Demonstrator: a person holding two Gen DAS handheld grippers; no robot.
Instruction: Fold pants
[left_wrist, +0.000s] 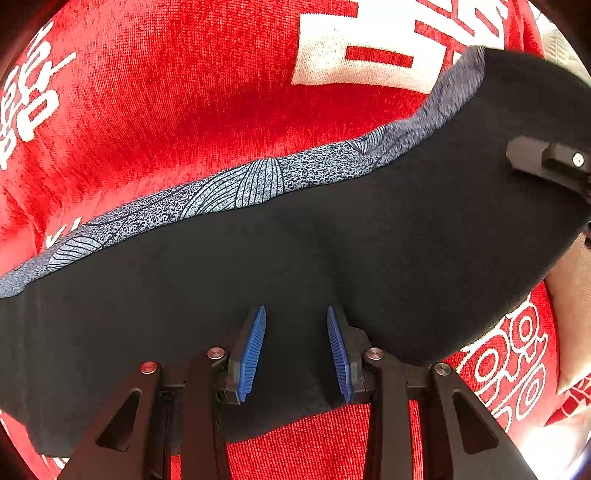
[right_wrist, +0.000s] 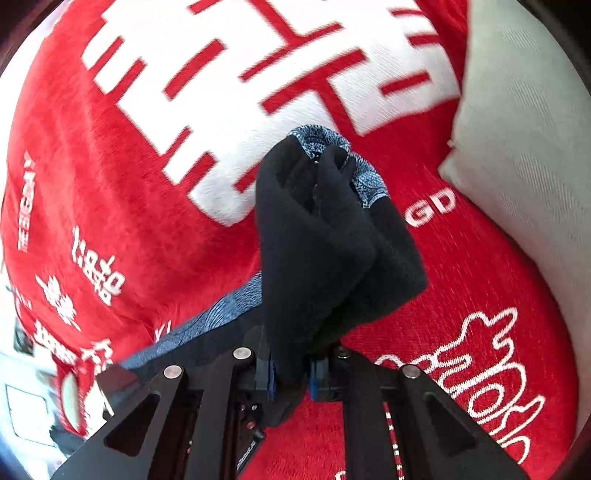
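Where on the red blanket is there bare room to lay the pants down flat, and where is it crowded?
Free: the red blanket beyond the pants' patterned blue band, up to the white characters, and the patch right of the bunch held by the right gripper, toward the grey cushion. Crowded: the near strip, where the pants lie between the open left gripper's fingers.

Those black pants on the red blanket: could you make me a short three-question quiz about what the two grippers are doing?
1. True or false: the right gripper is shut on the pants.
2. The left gripper is: A) open over the dark fabric, B) clamped on the blanket, C) out of sight.
3. Fill in: the patterned band along the pants' edge is blue-grey, and the cloth beneath is ____ with white print.

Key: 1 true; 2 A; 3 red.
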